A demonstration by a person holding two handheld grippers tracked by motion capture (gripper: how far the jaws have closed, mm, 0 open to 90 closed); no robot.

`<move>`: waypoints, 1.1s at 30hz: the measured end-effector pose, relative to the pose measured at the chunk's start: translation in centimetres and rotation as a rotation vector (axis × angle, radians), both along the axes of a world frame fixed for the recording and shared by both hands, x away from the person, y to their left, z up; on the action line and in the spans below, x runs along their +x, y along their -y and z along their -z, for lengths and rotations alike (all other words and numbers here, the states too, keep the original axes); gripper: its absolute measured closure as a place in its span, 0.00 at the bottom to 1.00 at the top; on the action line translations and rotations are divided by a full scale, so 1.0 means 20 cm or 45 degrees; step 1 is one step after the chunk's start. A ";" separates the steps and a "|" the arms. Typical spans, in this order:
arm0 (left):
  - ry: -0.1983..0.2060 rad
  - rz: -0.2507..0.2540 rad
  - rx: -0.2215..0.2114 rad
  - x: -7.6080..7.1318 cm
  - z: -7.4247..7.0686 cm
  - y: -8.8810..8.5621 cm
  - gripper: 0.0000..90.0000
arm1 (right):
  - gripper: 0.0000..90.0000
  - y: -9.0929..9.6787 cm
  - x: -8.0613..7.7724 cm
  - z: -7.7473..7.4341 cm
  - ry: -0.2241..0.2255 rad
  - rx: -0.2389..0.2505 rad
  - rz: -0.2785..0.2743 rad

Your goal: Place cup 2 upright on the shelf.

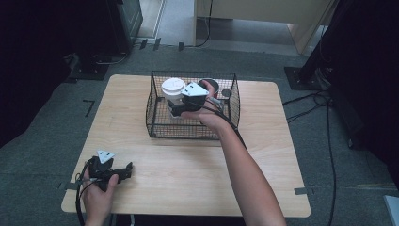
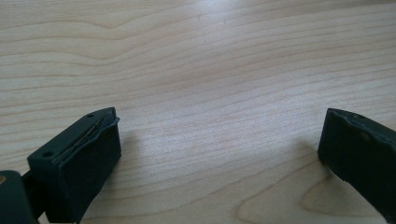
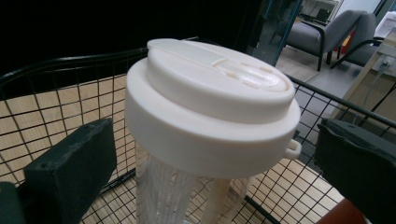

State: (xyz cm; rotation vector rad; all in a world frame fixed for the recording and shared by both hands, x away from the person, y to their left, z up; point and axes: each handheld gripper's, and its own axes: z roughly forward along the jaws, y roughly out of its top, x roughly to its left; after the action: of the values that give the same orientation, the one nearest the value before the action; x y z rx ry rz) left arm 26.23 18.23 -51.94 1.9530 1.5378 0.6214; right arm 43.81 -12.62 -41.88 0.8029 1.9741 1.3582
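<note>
So the right claw (image 1: 175, 109) is reaching into the wire basket (image 1: 157, 126) up at 12 o'clock on the bench (image 1: 188, 169), jaws spread wide on either side of the white lidded cup (image 1: 173, 89), not gripping it yet. Looks like the grab step to me; next it needs to close below the lid. Left claw (image 1: 126, 172) sits at 7 o'clock, wide open, holding nothing.

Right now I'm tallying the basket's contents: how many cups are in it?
2: a white-lidded cup at the wire basket's back left, and a dark cup behind the right tool. More may be hidden.
</note>
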 end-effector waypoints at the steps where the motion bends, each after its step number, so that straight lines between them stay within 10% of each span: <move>1: -0.002 0.002 0.002 0.00 0.00 0.00 0.00 | 0.00 0.01 -0.01 -0.01 0.004 0.000 -0.001; 33: 0.001 0.001 0.001 0.00 0.00 0.00 0.00 | 0.00 0.44 -0.35 -0.17 0.131 0.091 0.044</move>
State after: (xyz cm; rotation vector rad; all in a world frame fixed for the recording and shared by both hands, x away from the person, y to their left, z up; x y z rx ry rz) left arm 26.23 18.24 -51.94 1.9539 1.5365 0.6221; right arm 36.90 -21.44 -38.50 0.7801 1.8340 1.4277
